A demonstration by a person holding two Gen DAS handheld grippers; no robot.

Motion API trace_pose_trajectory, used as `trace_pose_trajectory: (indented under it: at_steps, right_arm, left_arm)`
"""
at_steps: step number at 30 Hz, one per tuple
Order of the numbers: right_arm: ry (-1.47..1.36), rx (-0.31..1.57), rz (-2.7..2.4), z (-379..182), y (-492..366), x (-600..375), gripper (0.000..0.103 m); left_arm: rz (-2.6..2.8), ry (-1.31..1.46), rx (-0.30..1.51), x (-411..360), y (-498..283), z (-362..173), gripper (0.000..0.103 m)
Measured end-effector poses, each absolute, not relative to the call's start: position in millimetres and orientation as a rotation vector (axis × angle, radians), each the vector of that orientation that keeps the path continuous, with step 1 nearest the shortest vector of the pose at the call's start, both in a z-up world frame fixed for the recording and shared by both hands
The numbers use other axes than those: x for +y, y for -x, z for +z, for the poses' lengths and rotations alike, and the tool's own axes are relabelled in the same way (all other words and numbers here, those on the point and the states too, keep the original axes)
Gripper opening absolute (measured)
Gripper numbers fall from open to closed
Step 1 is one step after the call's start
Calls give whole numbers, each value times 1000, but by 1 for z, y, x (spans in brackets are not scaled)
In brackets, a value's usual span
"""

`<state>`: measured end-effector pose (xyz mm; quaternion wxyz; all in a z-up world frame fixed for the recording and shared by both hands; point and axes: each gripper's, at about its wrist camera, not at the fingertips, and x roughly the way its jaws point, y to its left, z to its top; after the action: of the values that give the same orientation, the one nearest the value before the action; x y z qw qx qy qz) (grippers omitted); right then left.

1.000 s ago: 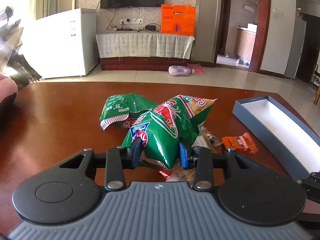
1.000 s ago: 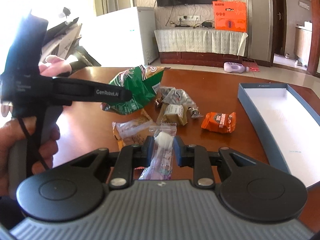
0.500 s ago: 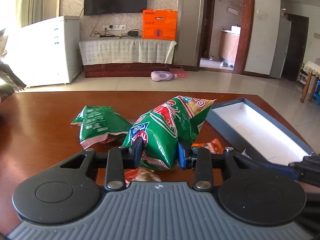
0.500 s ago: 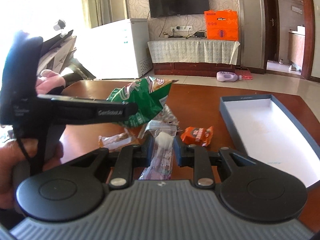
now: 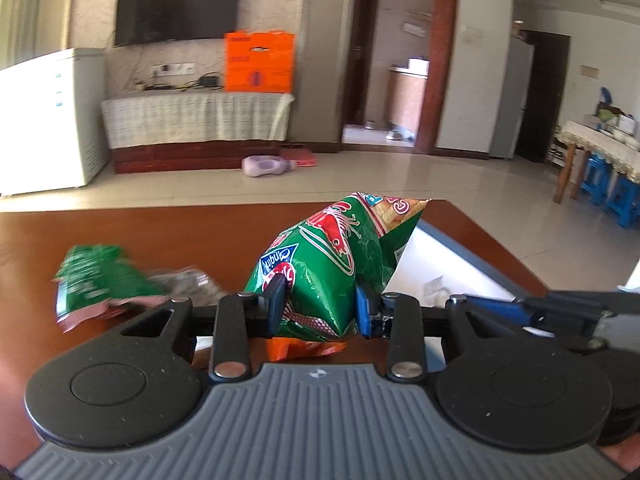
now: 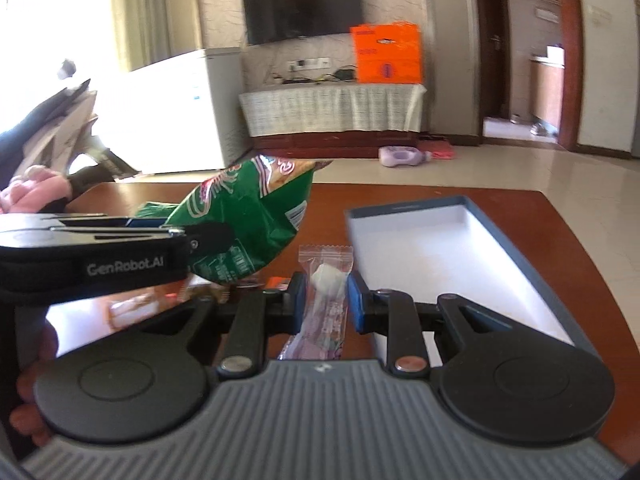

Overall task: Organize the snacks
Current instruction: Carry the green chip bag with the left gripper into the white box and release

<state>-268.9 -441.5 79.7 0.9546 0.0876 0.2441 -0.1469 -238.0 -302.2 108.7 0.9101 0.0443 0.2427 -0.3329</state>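
Right now the left gripper (image 5: pixel 320 304) has its fingers (image 5: pixel 275 300) pinched on the lower corner of a puffed green shrimp-chip bag (image 5: pixel 332 256), which stands up off the table (image 5: pixel 168 232) at about 12 o'clock from the fingers. Behind it, toward 1 o'clock, lies the blue box lid (image 5: pixel 472 256) with its white inside facing up. A second green snack bag (image 5: pixel 96 280) lies flat on the table at 10 o'clock, a crumpled clear wrapper (image 5: pixel 188 282) just beside it, and an orange packet (image 5: pixel 296 350) peeks out below the held bag.

The right gripper (image 6: pixel 323 300) holds its fingers (image 6: pixel 297 300) narrow on a clear-wrapped candy (image 6: pixel 326 300), upright between them. From this view the blue box lid (image 6: pixel 404 210) sits at 1 o'clock, close ahead, and the left gripper carries the green bag (image 6: pixel 248 220) at 10 o'clock, with a hand (image 6: pixel 32 192) gripping it.
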Motion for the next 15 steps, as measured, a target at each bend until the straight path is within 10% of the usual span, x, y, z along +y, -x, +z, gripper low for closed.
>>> trace_pose_trajectory:
  at_steps: [15]
  right_arm:
    - [-228,632,-415,39,261,-500,26]
  left_arm:
    - [-794,-188,524,-450,225,60,41]
